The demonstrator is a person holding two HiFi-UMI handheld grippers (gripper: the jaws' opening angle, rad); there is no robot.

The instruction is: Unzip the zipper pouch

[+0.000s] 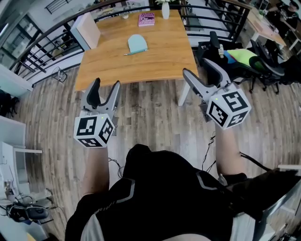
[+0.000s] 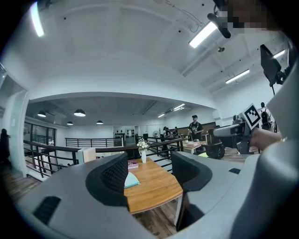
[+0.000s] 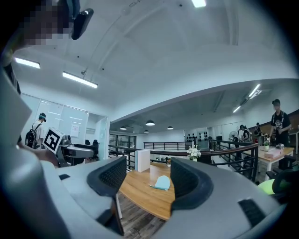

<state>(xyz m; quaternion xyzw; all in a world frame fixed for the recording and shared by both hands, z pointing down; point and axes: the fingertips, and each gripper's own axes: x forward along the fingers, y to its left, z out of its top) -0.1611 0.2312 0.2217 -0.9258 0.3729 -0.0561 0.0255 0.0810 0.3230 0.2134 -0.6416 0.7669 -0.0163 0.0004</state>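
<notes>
A pale teal zipper pouch (image 1: 137, 44) lies flat on the wooden table (image 1: 160, 61), well beyond both grippers. It shows small between the jaws in the left gripper view (image 2: 131, 179) and the right gripper view (image 3: 162, 183). My left gripper (image 1: 105, 95) is held over the floor short of the table's near edge, jaws wide apart with nothing between them. My right gripper (image 1: 201, 76) hovers by the table's near right corner, also open and holding nothing.
A pink book (image 1: 146, 19) and a white vase (image 1: 165, 9) stand at the table's far end, and a white chair (image 1: 87, 31) at its far left. Black office chairs (image 1: 235, 61) sit right of the table. Railings ring the area. People stand far off (image 2: 195, 127).
</notes>
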